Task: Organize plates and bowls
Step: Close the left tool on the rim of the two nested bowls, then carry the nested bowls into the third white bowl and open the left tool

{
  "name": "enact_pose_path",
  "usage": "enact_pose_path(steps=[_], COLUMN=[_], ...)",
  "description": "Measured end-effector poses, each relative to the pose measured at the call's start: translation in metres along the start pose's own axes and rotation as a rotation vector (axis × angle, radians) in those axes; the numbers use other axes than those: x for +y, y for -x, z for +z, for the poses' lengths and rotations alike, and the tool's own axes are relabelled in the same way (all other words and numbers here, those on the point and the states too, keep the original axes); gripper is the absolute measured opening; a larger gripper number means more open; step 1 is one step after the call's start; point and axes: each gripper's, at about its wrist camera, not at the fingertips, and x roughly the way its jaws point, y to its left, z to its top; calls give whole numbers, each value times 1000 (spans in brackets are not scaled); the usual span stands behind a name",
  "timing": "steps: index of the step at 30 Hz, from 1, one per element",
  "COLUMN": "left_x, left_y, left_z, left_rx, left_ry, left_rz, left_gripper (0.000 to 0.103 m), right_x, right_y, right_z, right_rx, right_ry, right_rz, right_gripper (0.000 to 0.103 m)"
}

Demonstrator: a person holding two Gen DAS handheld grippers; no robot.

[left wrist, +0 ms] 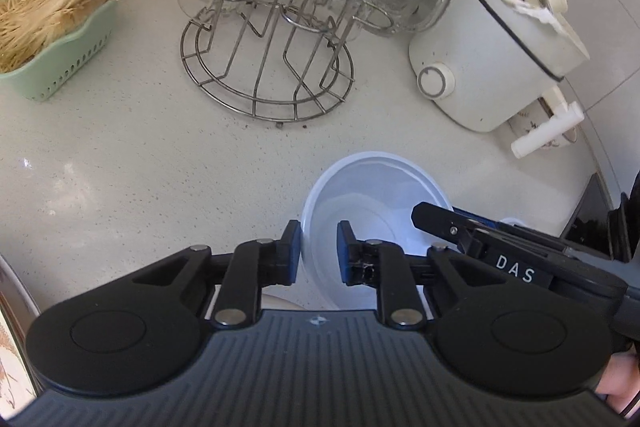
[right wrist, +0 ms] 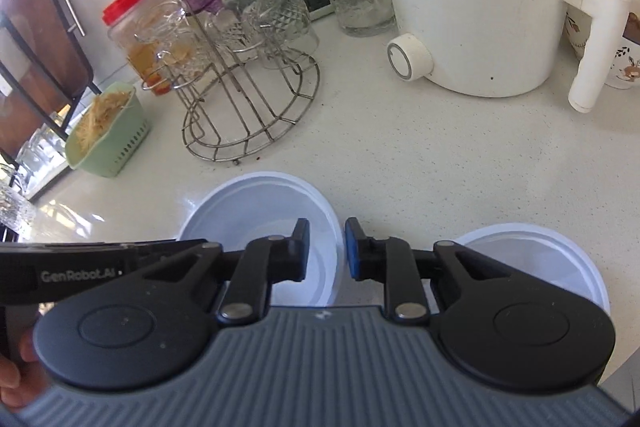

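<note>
A white plastic bowl [left wrist: 372,203] stands on the speckled white counter. My left gripper [left wrist: 319,253] straddles its left rim, one pad outside and one inside, with a small gap to the wall. In the right wrist view the same bowl [right wrist: 260,211] has my right gripper [right wrist: 327,249] straddling its right rim, jaws slightly apart. A second white bowl [right wrist: 532,259] stands just right of it, partly under the right finger. The right gripper's body [left wrist: 500,243] shows in the left wrist view over the bowl's right side.
A wire glass rack [left wrist: 268,67] with upturned glasses stands behind the bowls. A white kettle-like appliance [left wrist: 488,43] is at the back right, a green basket of toothpicks [left wrist: 56,39] at the left, a red-lidded jar [right wrist: 148,39] behind the rack.
</note>
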Motion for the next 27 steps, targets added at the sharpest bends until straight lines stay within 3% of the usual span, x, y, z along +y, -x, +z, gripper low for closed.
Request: enact_pose_path(steps=[15, 21, 27], left_x=[-7, 10, 31], left_y=[89, 116, 126], left_z=[18, 8, -14], left_rx=[-62, -86, -75], left_ry=[6, 35, 80], left_rz=[-34, -26, 0], left_gripper=[22, 22, 22], right_x=[33, 53, 74], right_y=[69, 82, 78], right_z=[21, 13, -2], right_rx=[-71, -91, -43], right_ry=[-56, -73, -34], right_rz=[38, 68, 82], right_gripper=[22, 22, 23])
